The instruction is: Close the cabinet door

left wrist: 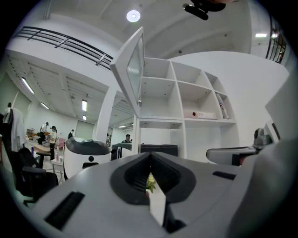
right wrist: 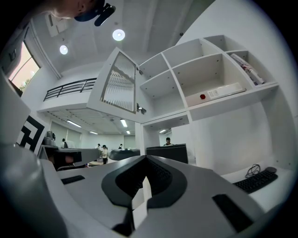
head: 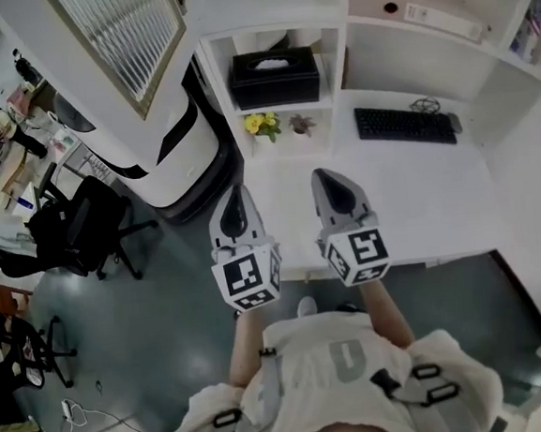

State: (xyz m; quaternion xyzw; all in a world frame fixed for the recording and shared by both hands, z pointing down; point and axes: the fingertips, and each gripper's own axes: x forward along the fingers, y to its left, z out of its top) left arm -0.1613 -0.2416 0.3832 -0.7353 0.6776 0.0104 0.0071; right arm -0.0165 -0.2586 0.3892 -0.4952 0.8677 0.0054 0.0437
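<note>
The cabinet door [head: 119, 40], white-framed with ribbed glass, stands swung wide open at the upper left of the white shelf unit [head: 329, 26]. It also shows in the left gripper view as the cabinet door [left wrist: 130, 69] and in the right gripper view as the cabinet door [right wrist: 118, 83], high above both grippers. My left gripper [head: 235, 204] and right gripper [head: 329, 182] point level toward the shelves, side by side over the near edge of the white desk [head: 430, 210]. Both are well below the door and apart from it. Left gripper [left wrist: 150, 179] and right gripper [right wrist: 145, 181] have jaws together, nothing held.
A black tissue box [head: 274, 76] fills a lower cubby, with yellow flowers [head: 261, 124] beneath it. A keyboard [head: 404, 124] lies on the desk at the right. A large white machine [head: 165, 144] and an office chair [head: 83, 222] stand at the left. People are far off.
</note>
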